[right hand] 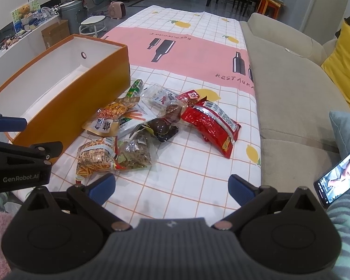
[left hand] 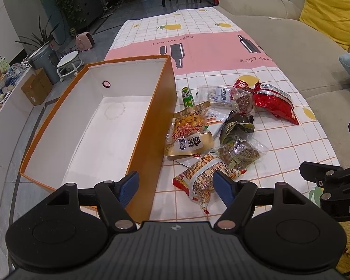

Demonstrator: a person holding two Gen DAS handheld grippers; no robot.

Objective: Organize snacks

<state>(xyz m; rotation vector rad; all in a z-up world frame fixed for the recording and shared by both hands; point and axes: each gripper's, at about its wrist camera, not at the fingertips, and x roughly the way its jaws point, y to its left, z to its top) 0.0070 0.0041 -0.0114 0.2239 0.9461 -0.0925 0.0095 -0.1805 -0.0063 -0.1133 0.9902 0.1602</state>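
Note:
An empty orange box (left hand: pixel 151 116) with a white inside stands on the left of the tablecloth; it also shows in the right wrist view (right hand: pixel 81 88). A pile of several snack packs lies to its right: a striped stick-snack pack (left hand: pixel 203 179) (right hand: pixel 95 156), a gold pack (left hand: pixel 189 140) (right hand: pixel 105 123), a red bag (left hand: pixel 275 102) (right hand: pixel 212 121), a green tube (left hand: pixel 187 96) (right hand: pixel 135 88). My left gripper (left hand: pixel 175 186) is open, above the box's near corner and the stick-snack pack. My right gripper (right hand: pixel 171 186) is open and empty, over bare cloth in front of the pile.
A checked cloth (right hand: pixel 198 175) with a pink band covers the table. A beige sofa (right hand: pixel 291 93) with a yellow cushion (right hand: pixel 343 63) runs along the right. A phone (right hand: pixel 338 175) lies at the right edge. Stool, bin and plants stand on the floor at left.

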